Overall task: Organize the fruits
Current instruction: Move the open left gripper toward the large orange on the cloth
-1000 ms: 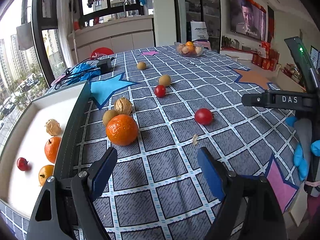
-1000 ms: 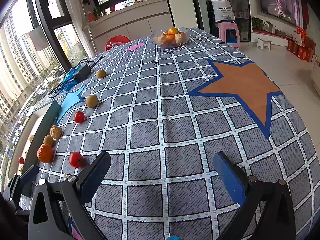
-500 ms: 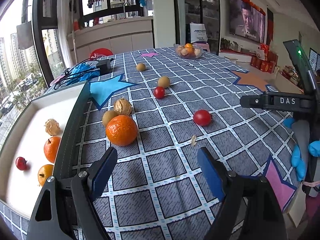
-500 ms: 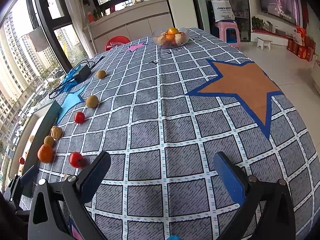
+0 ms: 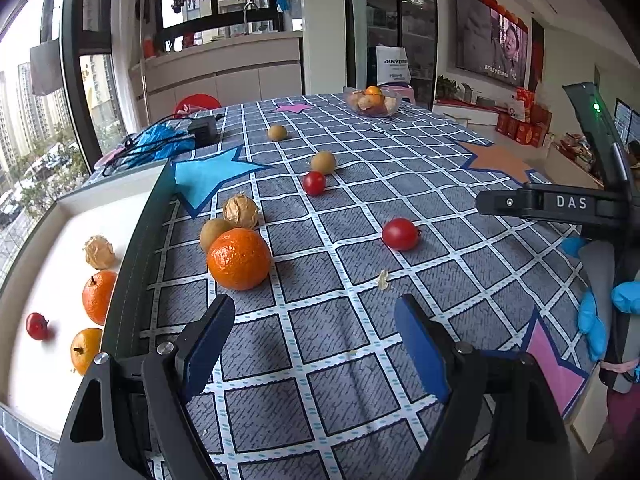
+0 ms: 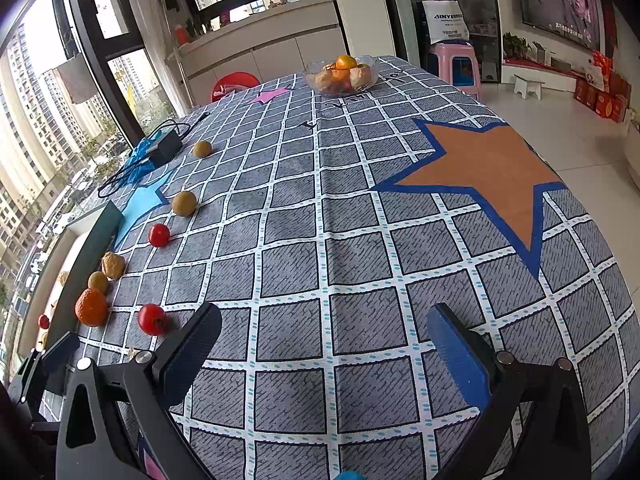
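Two claws hang over the checked tablecloth (image 6: 328,208), and both stand wide open with nothing between their blue pads. Nothing big has changed since a second ago: both claws sit in the same spots, and every fruit lies where it lay.

Just ahead of the left claw (image 5: 316,324), near its left finger, sits the big orange (image 5: 239,259). Right behind the orange a small brown fruit (image 5: 212,232) touches it, and a papery husk fruit (image 5: 241,211) sits just behind that. Ahead and a bit to the right of this claw lies a red tomato (image 5: 400,233). Farther ahead sit a second red tomato (image 5: 314,183) and a brown round fruit (image 5: 323,162) close together, with one more brown fruit (image 5: 277,132) well beyond them. Far across the table stands a glass bowl (image 5: 372,101) full of fruit.

To the left of the left claw is the white tray (image 5: 36,384). Inside it lie a husk fruit (image 5: 99,252), two small oranges (image 5: 98,297) (image 5: 85,350) and a little red fruit (image 5: 37,326).

Off to the right of the left claw, a hand in a blue glove (image 5: 596,320) shows beside the other tool.

Ahead of the right claw (image 6: 324,344) there is only bare cloth and a big brown star (image 6: 480,168). All the loose fruit lies far to its left.
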`<state>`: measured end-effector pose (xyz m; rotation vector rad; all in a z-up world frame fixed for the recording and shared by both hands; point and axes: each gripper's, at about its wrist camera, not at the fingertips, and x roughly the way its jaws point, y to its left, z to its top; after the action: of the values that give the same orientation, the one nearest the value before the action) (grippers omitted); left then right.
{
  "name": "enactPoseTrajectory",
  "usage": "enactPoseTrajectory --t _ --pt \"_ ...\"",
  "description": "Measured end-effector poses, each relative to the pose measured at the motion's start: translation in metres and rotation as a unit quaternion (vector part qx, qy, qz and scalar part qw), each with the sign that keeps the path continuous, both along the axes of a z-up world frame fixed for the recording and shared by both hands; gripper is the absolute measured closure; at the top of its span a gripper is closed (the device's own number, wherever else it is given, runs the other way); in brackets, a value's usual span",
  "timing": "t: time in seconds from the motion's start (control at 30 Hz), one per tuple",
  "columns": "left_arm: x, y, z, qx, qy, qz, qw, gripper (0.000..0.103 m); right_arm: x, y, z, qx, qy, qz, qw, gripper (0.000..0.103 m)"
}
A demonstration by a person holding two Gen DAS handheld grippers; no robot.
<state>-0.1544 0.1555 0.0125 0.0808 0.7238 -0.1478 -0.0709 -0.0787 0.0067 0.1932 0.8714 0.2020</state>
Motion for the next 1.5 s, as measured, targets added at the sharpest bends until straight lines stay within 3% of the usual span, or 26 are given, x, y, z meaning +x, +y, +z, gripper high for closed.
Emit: enactPoseTrajectory --t 0.3,0.47,1.1,1.3,1.5 --pt "0.004 0.035 -0.005 -0.111 0.037 0.013 0.9931 0.018 0.0 -0.001 0.0 0.0 0.0 0.0 1.0 0.0" --pt "0.004 0.028 -0.005 -0.083 0.039 0.02 0.9956 0.018 0.0 -0.001 0.0 0.004 -0.001 -0.001 1.0 0.0" --pt "0.004 0.046 -0.006 -0.084 0.04 0.049 0.9944 0.018 0.0 -0.003 0.0 0.008 -0.002 -0.001 1.0 0.0" --pt "0.007 0.038 -0.003 -0.034 0.05 0.056 0.9966 0.018 0.001 -0.002 0.0 0.008 -0.002 -0.001 1.0 0.0" --pt "0.022 0.032 0.005 -0.028 0.052 0.064 0.9962 0.018 0.001 -0.002 0.0 0.007 -0.002 -0.001 1.0 0.0"
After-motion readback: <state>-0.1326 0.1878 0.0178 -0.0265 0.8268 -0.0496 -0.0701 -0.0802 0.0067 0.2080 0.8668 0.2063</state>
